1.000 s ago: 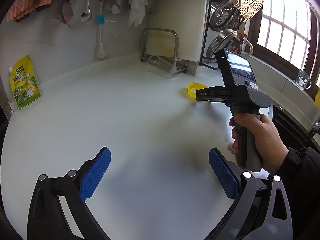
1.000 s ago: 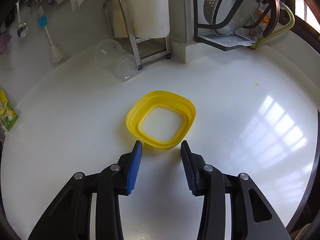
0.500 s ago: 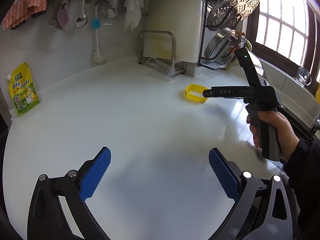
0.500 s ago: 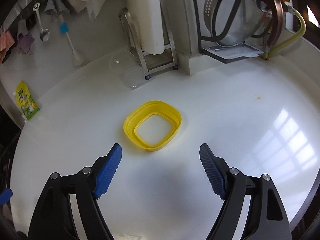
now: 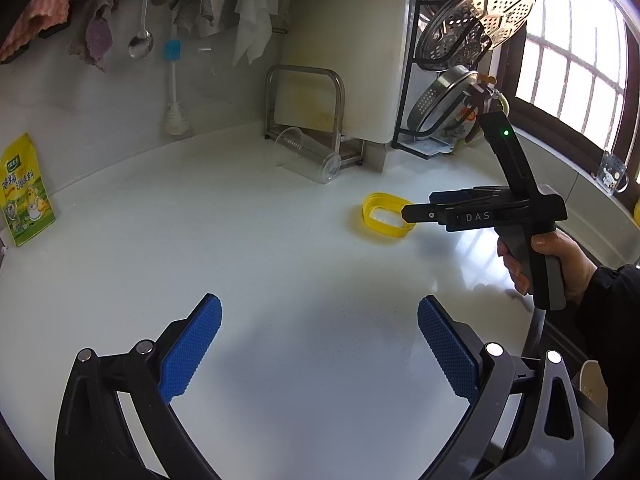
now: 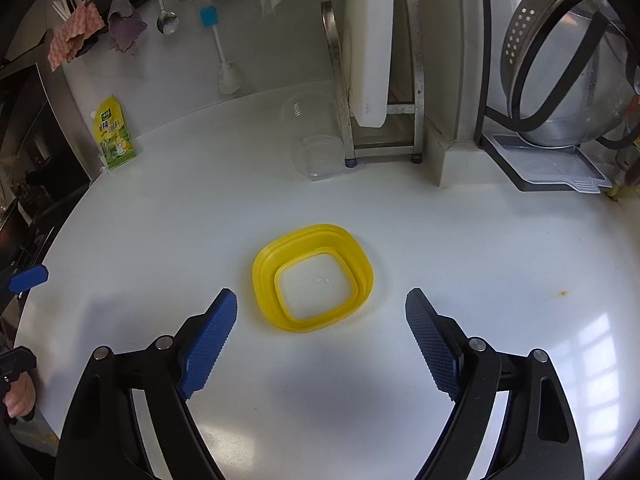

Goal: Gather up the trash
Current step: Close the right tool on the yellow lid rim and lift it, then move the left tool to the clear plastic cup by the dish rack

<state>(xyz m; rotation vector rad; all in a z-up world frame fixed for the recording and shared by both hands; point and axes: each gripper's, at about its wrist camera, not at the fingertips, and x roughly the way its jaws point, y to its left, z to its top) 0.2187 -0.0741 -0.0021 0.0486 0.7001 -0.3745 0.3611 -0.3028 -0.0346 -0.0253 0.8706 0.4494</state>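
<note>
right wrist view: yellow ring [image 6: 313,278] lies just ahead of the right gripper [image 6: 322,320], centred between the jaws.
ring sits flat on the white counter [image 6: 460,248], roughly square, no clear long axis. right jaws are seen opening wide, nothing between the pads. left gripper [image 5: 318,340] is held wide and empty, well apart on the near left; right hand is judged nearer.

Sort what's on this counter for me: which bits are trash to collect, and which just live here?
Likely trash:
- yellow square ring, lying flat ahead of the right gripper, whose jaws are opening with nothing between them
- clear plastic cup, tipped on its side by the rack

Kitchen fixtures, leave:
- yellow seasoning pouch
- cutting board in its rack
- bottle brush
- colander
</note>
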